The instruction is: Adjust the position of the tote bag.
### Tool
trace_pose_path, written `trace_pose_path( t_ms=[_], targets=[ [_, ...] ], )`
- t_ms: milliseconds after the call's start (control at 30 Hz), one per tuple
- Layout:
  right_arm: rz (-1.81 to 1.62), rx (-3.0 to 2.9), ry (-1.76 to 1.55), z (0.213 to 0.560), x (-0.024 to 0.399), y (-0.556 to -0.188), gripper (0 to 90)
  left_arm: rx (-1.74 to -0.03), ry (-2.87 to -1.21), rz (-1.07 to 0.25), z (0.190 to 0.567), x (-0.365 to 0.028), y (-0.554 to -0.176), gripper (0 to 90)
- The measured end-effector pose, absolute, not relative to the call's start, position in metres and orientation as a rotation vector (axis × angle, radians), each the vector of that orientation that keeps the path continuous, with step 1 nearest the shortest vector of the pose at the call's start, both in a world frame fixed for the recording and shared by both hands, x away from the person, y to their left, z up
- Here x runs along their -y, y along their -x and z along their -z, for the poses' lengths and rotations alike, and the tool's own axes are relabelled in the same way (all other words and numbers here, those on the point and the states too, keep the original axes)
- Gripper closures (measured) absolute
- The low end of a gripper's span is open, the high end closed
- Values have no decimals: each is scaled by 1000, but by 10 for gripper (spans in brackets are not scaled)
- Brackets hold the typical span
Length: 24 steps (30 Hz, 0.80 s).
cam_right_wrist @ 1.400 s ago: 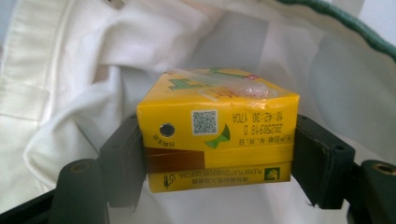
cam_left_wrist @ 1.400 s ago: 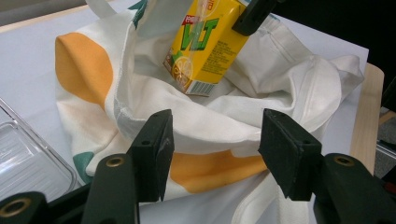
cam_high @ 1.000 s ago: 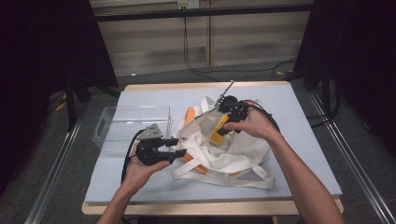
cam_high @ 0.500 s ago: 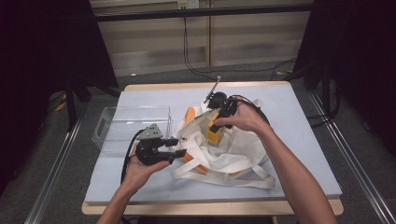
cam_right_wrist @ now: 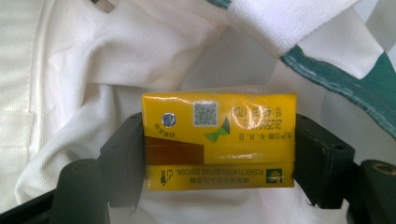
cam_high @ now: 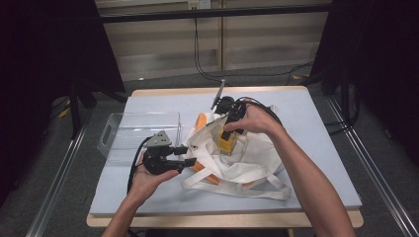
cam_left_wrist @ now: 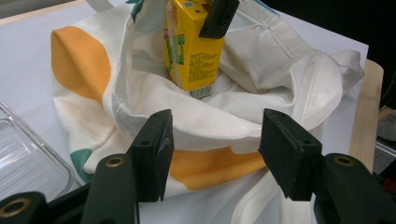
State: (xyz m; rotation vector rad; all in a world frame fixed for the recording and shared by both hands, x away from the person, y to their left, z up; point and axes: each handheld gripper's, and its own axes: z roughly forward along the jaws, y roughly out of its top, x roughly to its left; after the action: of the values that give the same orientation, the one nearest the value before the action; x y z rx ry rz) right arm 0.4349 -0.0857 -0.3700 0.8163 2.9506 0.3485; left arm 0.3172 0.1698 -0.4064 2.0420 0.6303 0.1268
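A white canvas tote bag with orange and green patches lies open in the middle of the table. My right gripper is shut on a yellow juice carton, which hangs upright in the bag's mouth. In the right gripper view both pads press the carton at its short ends, with white cloth behind it. The left gripper sits at the bag's left edge with its jaws open. In the left gripper view the bag's near rim runs across the gap between the jaws, and the carton stands beyond it.
A clear plastic bin stands at the table's left, close behind the left hand; its corner is also in the left gripper view. The bag's handles trail toward the front edge. Black cables run from both grippers.
The right hand with the carton has shifted a little to the left, over the bag's opening. The left hand and its gripper have stayed still.
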Motion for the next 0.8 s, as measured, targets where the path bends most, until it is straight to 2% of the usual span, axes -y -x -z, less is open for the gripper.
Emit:
trace_pose_path(
  t_ms=[267, 367, 800],
  targets=[
    [-417, -2938, -824, 370, 88, -434, 255, -636, -2044, -130, 406, -170, -318, 442],
    [-444, -2929, -820, 371, 89, -433, 155, -635, -2049, -128, 407, -169, -318, 437],
    [-616, -2861, -886, 366, 104, -422, 92, -638, -2052, -132, 407, -168, -318, 401]
  ],
)
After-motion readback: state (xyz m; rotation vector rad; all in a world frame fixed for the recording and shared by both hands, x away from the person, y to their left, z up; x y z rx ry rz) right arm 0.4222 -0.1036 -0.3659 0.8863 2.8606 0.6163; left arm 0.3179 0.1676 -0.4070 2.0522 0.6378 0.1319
